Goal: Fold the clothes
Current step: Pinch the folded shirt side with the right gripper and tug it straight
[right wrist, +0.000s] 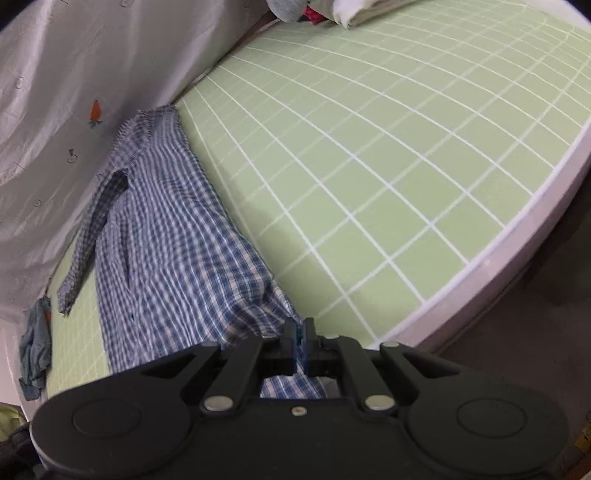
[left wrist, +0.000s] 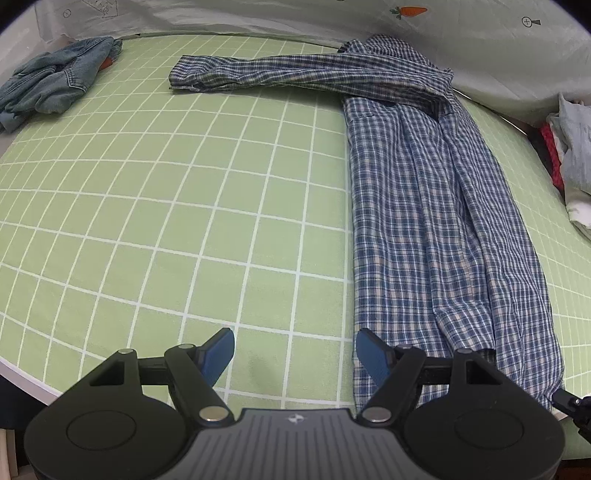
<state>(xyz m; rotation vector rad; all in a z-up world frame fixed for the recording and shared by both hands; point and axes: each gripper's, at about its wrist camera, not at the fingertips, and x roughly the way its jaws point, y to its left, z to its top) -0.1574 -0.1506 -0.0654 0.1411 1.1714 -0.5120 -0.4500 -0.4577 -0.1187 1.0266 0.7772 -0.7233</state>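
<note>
My left gripper point(left wrist: 295, 354) sits nearest the lens, its blue pads spread wide over bare mat with nothing between them; the right-hand pad stands just at the edge of the plaid shirt point(left wrist: 436, 206). My right gripper point(right wrist: 298, 341) has its pads pinched together on the shirt's near hem corner, and cloth bunches up into them. The gripper body hides how much fabric I have, and part of the hem runs under the housing out of sight.

The shirt lies lengthwise down the right side of the green gridded mat point(left wrist: 184, 206), one sleeve point(left wrist: 258, 70) stretched sideways across the far end. A crumpled denim garment point(left wrist: 51, 85) lies at the far left corner, well apart from the shirt. A heap of other clothes point(left wrist: 569, 162) is cut off at the right edge. Pale cloth with a carrot print point(left wrist: 410, 11) hangs behind the mat. The right wrist view is somewhat blurred.
</note>
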